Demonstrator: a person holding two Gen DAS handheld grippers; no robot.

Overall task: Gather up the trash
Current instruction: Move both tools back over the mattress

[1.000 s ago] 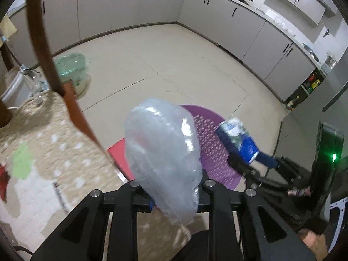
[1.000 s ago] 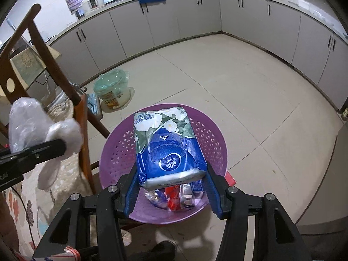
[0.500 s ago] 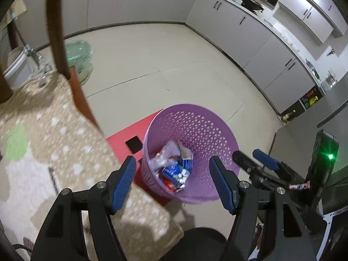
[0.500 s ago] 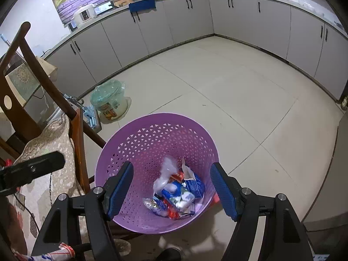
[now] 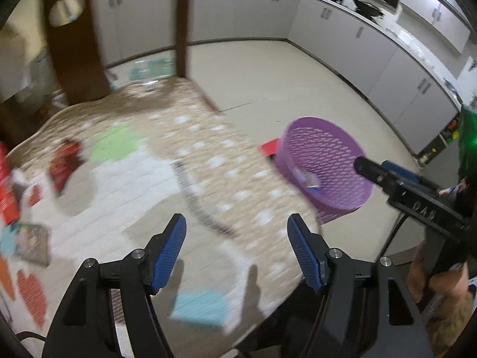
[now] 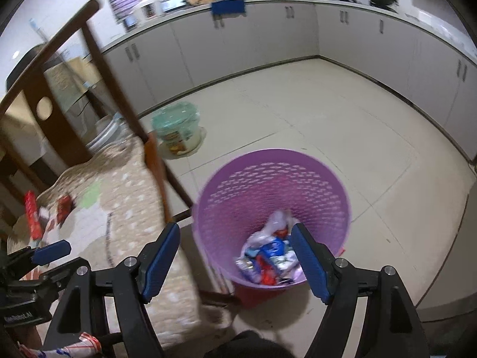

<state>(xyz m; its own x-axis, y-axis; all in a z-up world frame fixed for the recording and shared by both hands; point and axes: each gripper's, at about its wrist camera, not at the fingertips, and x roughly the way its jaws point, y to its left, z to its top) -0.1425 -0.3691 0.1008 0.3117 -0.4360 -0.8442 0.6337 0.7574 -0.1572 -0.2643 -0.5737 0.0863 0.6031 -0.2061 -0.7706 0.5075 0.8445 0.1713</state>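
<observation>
Left wrist view: quilted, spotted seat cushion (image 5: 167, 179), blurred. Left gripper (image 5: 237, 238) spread wide, empty, above it. Perforated purple plastic basket (image 5: 325, 155) at 2 o'clock.

Right wrist view: right gripper (image 6: 235, 244) wide apart, empty, over the round basket (image 6: 268, 179); crumpled wrappers (image 6: 268, 256) inside, at 5 o'clock.

Left gripper (image 5: 237, 246) jaws apart — over cushion (image 5: 167, 179).
</observation>
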